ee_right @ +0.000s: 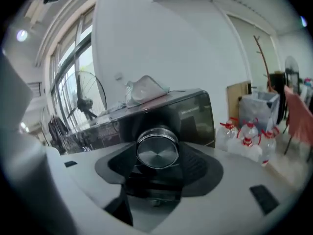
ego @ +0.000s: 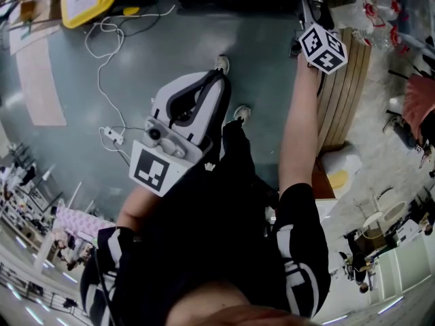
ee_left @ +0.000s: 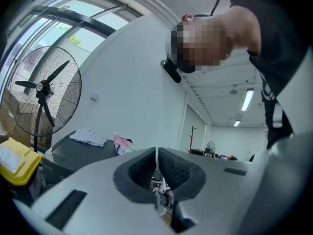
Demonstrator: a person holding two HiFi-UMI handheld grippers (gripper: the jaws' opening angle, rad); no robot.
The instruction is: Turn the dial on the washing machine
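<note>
Right gripper [ee_right: 157, 154]: jaws spread wide, pads clamped on either side of the silver dial [ee_right: 157, 148].
Dial: on the washing machine [ee_right: 195, 114], on its dark front panel. Only the right gripper view shows it!
Left gripper [ee_left: 156, 153]: jaws pressed together, nothing in them.
Head view: left gripper [ego: 219, 75] back by the body, right gripper [ego: 309, 7] out at the machine's edge.
Floor [ego: 61, 148]: a white cable [ego: 102, 80] trails across it.
Bottles [ee_right: 247, 133]: red-capped, clustered beside the machine.
</note>
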